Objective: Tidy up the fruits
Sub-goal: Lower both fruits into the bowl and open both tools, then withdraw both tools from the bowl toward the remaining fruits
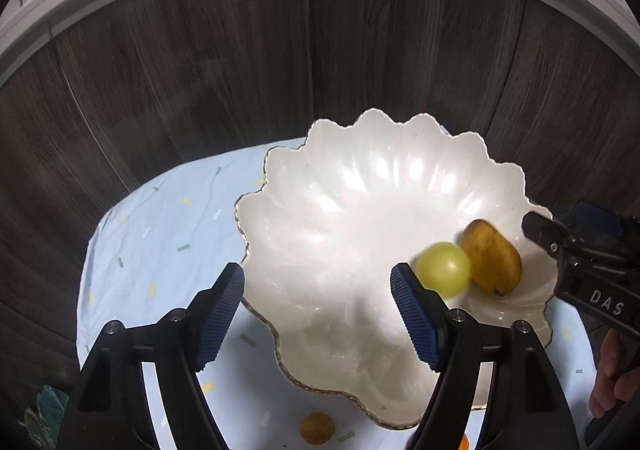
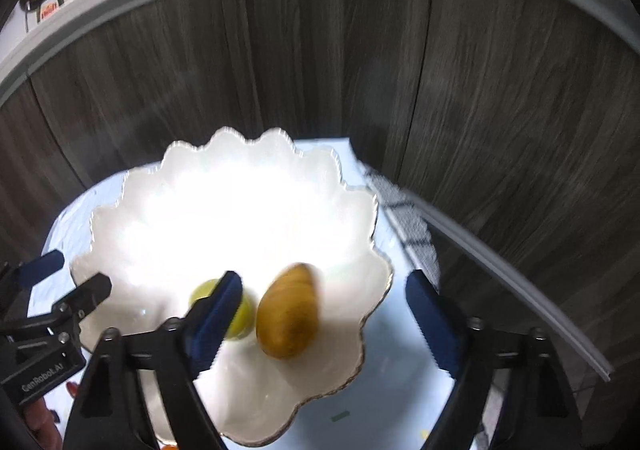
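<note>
A white scalloped bowl [image 1: 344, 190] with a gold rim stands on a pale blue cloth. Inside it lie a round green fruit [image 1: 444, 268] and a brown oblong fruit [image 1: 494, 258], touching each other and both blurred. My left gripper [image 1: 318, 282] is open above the bowl's near left side, with the green fruit just outside its right finger. In the right wrist view my right gripper [image 2: 324, 286] is open over the bowl [image 2: 132, 186]. The brown fruit [image 2: 290, 312] lies between its fingers, clear of both pads. Its left finger partly hides the green fruit [image 2: 244, 314].
A small brown round fruit [image 1: 317, 428] lies on the blue cloth [image 1: 160, 234] near the front edge, beside a sliver of something orange [image 1: 463, 443]. Dark wood-grain panels [image 1: 200, 70] stand close behind the table. A checkered cloth [image 2: 408, 218] lies to the right. A person's hand [image 1: 612, 374] shows at the right.
</note>
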`<state>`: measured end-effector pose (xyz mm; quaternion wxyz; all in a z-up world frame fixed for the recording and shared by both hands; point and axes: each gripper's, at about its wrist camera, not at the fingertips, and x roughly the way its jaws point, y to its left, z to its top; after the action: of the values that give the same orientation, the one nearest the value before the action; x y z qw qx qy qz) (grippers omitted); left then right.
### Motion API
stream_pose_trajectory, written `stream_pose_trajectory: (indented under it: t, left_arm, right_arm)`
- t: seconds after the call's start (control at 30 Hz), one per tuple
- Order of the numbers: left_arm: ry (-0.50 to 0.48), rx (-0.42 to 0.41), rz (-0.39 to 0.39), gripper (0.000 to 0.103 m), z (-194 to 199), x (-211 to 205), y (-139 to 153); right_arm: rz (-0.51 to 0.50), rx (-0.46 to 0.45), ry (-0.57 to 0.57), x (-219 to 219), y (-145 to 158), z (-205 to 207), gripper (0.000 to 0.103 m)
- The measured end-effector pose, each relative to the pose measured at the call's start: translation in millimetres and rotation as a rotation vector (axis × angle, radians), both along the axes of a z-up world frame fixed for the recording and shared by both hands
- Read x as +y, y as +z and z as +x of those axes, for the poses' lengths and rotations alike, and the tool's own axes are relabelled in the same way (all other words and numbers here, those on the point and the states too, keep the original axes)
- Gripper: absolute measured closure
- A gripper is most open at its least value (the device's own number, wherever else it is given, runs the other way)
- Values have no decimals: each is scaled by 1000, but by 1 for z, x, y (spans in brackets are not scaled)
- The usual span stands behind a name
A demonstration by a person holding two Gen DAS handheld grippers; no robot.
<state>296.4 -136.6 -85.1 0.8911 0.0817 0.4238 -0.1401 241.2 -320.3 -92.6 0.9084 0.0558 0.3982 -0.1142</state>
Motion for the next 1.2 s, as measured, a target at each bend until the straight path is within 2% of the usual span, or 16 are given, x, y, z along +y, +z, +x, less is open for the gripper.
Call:
stream_pose_trajectory:
  t: [0.13, 0.53, 0.73, 0.93, 1.2]
  left_arm:
    - [11, -25, 1, 22, -4, 2, 9]
    - [56, -83, 5, 19, -22, 18, 38]
    - [72, -99, -11, 19, -30, 28, 52]
    - [92, -133, 13, 19, -41, 40, 65]
    - [106, -135, 19, 19, -58, 60, 70]
  right_arm:
    - [-1, -23, 7, 1, 12, -5, 17]
    - [-15, -68, 15, 12, 39, -21, 17]
    - [-26, -99, 29, 22, 57, -29, 17]
    - [-27, -124, 39, 32, 69, -38, 17]
    - [-18, -139, 57, 51, 75, -47, 17]
